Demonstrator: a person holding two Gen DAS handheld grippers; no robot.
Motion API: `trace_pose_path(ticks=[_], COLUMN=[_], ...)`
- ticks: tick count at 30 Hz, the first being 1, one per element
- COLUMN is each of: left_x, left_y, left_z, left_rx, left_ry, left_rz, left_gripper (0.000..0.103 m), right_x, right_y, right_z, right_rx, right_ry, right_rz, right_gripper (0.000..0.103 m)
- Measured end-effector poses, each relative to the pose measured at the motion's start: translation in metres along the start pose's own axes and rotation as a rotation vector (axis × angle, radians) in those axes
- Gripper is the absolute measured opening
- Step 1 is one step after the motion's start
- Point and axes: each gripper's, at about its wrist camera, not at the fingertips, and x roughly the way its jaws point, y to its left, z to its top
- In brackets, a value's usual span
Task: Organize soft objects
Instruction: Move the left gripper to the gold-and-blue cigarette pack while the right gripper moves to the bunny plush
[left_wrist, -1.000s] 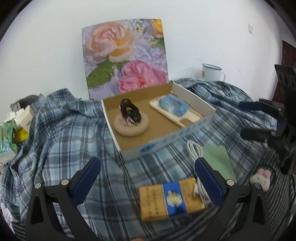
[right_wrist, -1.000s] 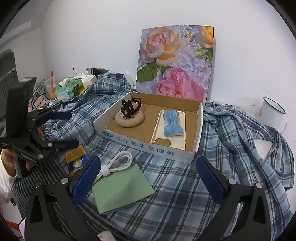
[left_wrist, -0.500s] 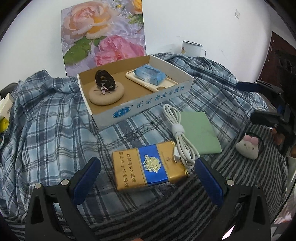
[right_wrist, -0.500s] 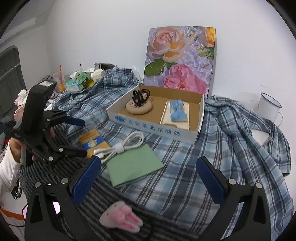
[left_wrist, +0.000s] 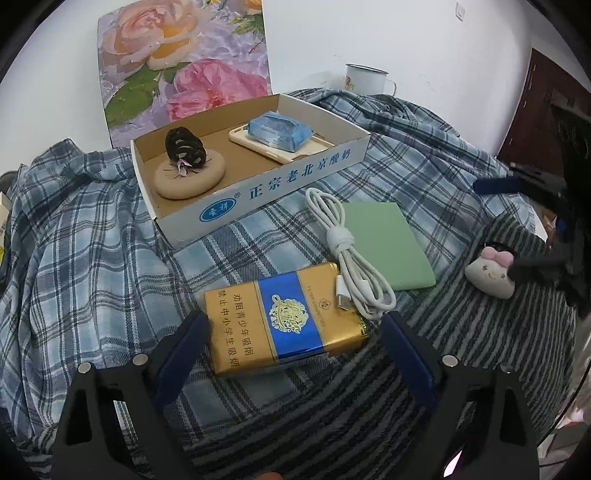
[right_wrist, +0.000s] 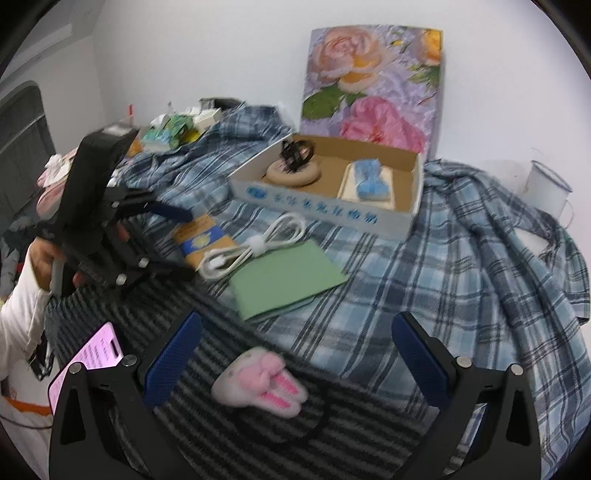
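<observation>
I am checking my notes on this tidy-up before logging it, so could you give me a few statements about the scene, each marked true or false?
1. The gold and blue pack lies between the fingers of the left gripper. True; the jaws are closing, with the pads not yet pressing on it.
2. The white cable sits inside the cardboard box. False; it lies outside, partly across the pack and beside the green pad.
3. The right gripper is clamped on the plush bunny. False; its jaws are open with the bunny between them.
4. A blue packet rests in the box. True.
</observation>
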Motion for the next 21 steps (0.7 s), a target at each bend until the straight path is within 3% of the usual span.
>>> trace_pose_path(ticks=[8, 21], left_x=[0.000, 0.008], left_y=[-0.002, 0.005], left_z=[-0.001, 0.000], left_rx=[0.012, -0.019], left_ry=[-0.002, 0.035], left_rz=[0.006, -0.013], left_gripper=[0.092, 0.092], right_x=[0.008, 0.009], right_y=[0.013, 0.009], right_z=[-0.008, -0.008], right_rx=[-0.053, -0.028], right_ry=[0.067, 0.071], right_rz=[0.034, 0.044], right_gripper=[0.103, 0.103])
